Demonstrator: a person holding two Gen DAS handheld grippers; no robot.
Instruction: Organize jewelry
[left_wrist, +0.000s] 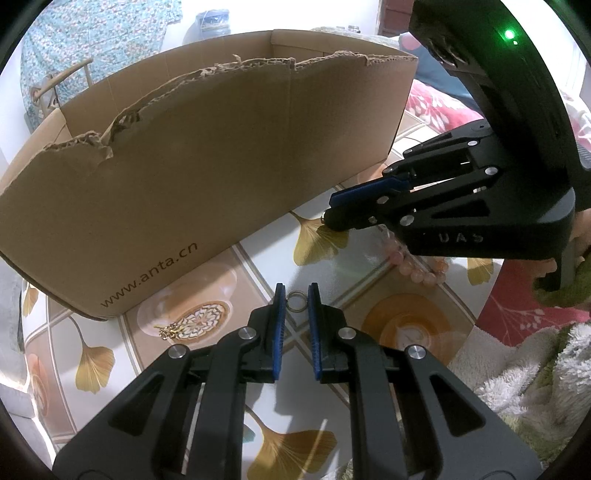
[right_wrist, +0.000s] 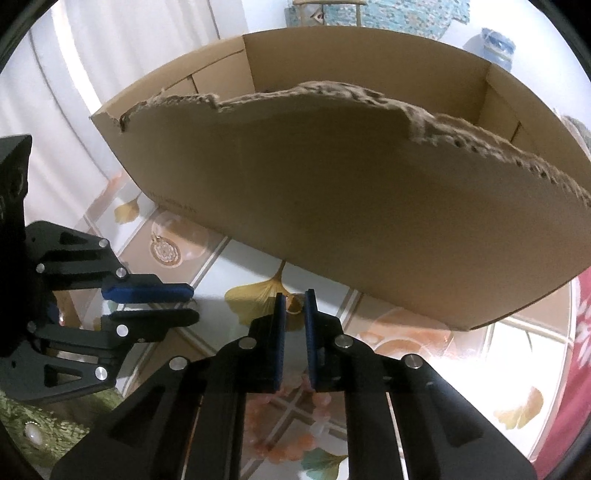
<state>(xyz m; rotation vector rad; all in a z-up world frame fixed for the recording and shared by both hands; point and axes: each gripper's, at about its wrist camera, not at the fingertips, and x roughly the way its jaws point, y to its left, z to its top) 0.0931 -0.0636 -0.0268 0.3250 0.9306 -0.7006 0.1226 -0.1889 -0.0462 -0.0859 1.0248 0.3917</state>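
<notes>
A small metal ring (left_wrist: 296, 301) lies on the table between the tips of my left gripper (left_wrist: 297, 291), whose jaws stand a little apart around it. My right gripper (right_wrist: 294, 302) has its jaws narrowly apart around a small gold ring (right_wrist: 294, 308); I cannot tell if they touch it. In the left wrist view the right gripper (left_wrist: 327, 218) hovers low over the table near the box. A pink bead bracelet (left_wrist: 417, 264) lies under the right gripper; it also shows in the right wrist view (right_wrist: 291, 443). A gold earring (left_wrist: 170, 329) lies left.
A large torn cardboard box (left_wrist: 207, 155) with its top open stands just behind both grippers; it also fills the right wrist view (right_wrist: 351, 206). The round table (left_wrist: 266, 258) has a leaf-patterned cover. A red floral cloth (left_wrist: 517, 306) and fluffy fabric lie to the right.
</notes>
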